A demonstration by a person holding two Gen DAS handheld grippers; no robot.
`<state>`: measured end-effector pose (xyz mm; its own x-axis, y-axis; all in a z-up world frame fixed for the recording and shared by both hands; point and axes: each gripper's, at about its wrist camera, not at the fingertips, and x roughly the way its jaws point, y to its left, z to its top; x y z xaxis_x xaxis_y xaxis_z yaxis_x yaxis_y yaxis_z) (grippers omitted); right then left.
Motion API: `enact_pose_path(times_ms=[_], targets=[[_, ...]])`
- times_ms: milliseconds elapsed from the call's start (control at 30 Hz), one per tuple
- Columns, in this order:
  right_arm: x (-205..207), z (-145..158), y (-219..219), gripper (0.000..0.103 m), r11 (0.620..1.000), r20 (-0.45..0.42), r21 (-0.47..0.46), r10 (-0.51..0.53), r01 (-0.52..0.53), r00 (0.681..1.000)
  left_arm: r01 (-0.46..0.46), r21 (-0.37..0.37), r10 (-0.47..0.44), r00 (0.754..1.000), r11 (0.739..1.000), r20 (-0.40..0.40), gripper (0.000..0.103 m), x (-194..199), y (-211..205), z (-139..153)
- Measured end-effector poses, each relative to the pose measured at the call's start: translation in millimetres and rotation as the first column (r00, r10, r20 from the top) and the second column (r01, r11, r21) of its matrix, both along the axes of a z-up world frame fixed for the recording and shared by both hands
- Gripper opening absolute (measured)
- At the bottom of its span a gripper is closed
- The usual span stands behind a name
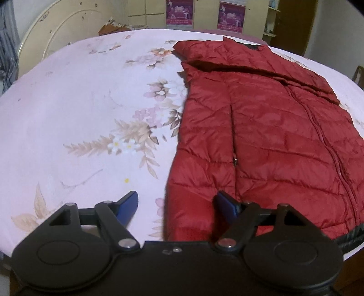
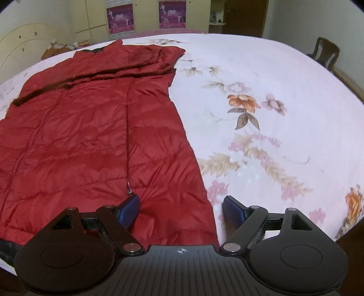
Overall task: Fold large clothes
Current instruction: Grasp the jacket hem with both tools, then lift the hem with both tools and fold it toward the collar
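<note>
A red quilted puffer jacket [image 1: 261, 127] lies flat on a pink floral bedsheet [image 1: 68, 109], zipped, hem near me, with both sleeves folded across its chest. My left gripper [image 1: 176, 206] is open and empty, its jaws straddling the jacket's left hem corner, one blue pad [image 1: 128, 205] over the sheet. In the right wrist view the jacket [image 2: 91, 127] fills the left half. My right gripper [image 2: 180, 209] is open and empty, jaws astride the jacket's right hem edge, one pad [image 2: 232, 210] over the sheet [image 2: 261, 91].
A cream headboard [image 1: 56, 25] stands behind the bed at far left. Cream cabinets with two purple posters [image 2: 119, 19] line the back wall. A wooden chair [image 2: 325, 53] and a dark door [image 2: 243, 16] are at the right.
</note>
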<state>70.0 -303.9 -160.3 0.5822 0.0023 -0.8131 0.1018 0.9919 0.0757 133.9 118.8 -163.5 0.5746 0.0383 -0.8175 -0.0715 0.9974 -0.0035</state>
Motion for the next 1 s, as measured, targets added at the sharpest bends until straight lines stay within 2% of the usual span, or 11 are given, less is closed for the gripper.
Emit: enact_pose_path(times_ms=[67, 100, 133, 267, 367, 400, 433, 600, 800, 1000], targets=[[-2, 1, 1, 0.079, 1.0, -0.001, 0.017, -0.001, 0.001, 1.0, 0.0, -0.017, 0.0, 1.0, 1.0, -0.003, 0.071, -1, 0, -1], [-4, 1, 1, 0.075, 1.0, 0.001, 0.025, 0.002, -0.002, 1.0, 0.009, -0.027, -0.009, 1.0, 1.0, -0.003, 0.065, -2, -1, 0], [-6, 2, 2, 0.061, 0.999, 0.002, 0.038, 0.011, -0.011, 1.0, 0.02, -0.034, -0.02, 1.0, 0.999, -0.001, 0.06, -3, -1, -1], [-11, 3, 7, 0.05, 0.998, 0.008, 0.056, 0.024, -0.025, 1.0, 0.064, -0.067, -0.064, 0.998, 0.996, 0.001, 0.039, -5, -5, 1], [-13, 4, 10, 0.026, 0.995, 0.003, 0.088, 0.037, -0.037, 0.999, 0.077, -0.101, -0.078, 0.997, 0.992, -0.006, 0.016, -5, -7, 3], [-13, 5, 12, 0.015, 0.994, -0.002, 0.1, 0.042, -0.042, 0.999, 0.072, -0.126, -0.073, 0.997, 0.989, -0.01, 0.013, -4, -7, 4], [-12, 6, 13, 0.012, 0.993, -0.007, 0.108, 0.047, -0.046, 0.999, 0.067, -0.152, -0.069, 0.998, 0.986, -0.008, 0.01, -3, -7, 7], [-10, 22, 15, 0.01, 0.987, 0.03, 0.151, 0.05, -0.054, 0.998, 0.082, -0.215, -0.074, 0.996, 0.973, 0.046, 0.009, 0, -9, 27], [0, 55, 18, 0.009, 0.989, 0.126, 0.137, 0.042, -0.059, 0.991, 0.079, -0.263, -0.041, 0.988, 0.962, 0.147, 0.008, 8, -3, 58], [25, 89, 13, 0.009, 0.992, 0.222, 0.118, 0.026, -0.053, 0.975, 0.1, -0.256, -0.037, 0.97, 0.962, 0.239, 0.009, 29, -7, 88]])
